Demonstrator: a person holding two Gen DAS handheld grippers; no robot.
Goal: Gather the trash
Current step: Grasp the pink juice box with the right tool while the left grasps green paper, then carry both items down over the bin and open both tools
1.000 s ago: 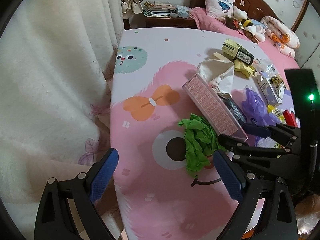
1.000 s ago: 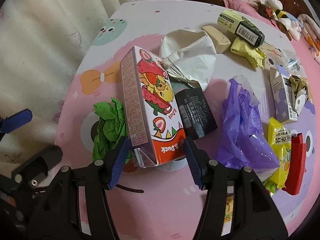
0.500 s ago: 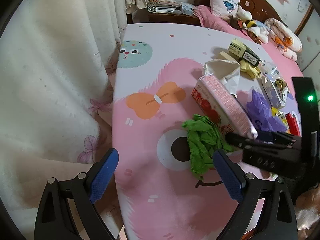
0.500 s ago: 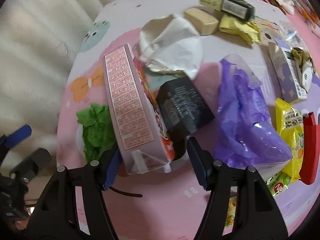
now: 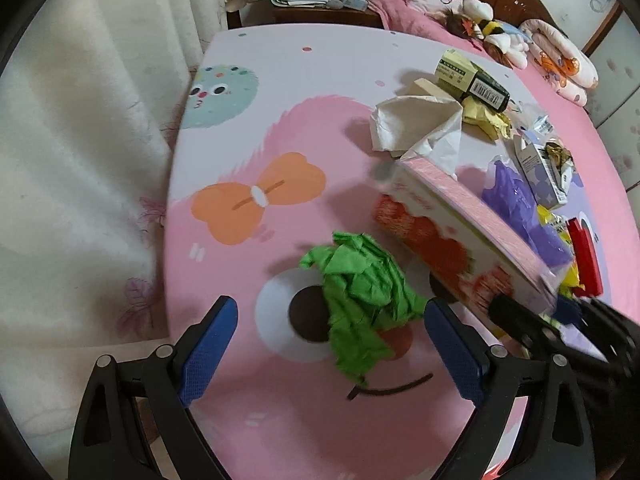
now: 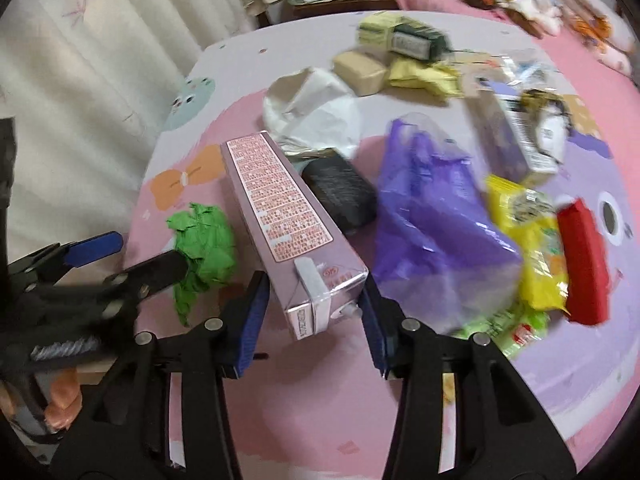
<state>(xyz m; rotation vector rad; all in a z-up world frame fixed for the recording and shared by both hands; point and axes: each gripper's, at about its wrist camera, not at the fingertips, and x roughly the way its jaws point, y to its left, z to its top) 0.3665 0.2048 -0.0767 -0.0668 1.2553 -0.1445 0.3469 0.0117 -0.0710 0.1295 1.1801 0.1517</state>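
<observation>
left wrist view: left gripper wide, holding nothing, low centre of frame over the pink table. crumpled green paper lies flat between its pads, nearer the right-hand pad, not touched by either. milk carton enters from the right edge, tilted, its near end hidden behind the right gripper at lower right.

right wrist view: right gripper narrowed on the carton; both pads press the gabled end, so it holds the carton. long axis runs away from the gripper toward upper left of frame. purple bag sits just right of the carton, black packet behind it, yellow packet and red packet further right.

judgement: green paper is the left gripper's next pick; it lies dead ahead, closing needs a small shift right.
</observation>
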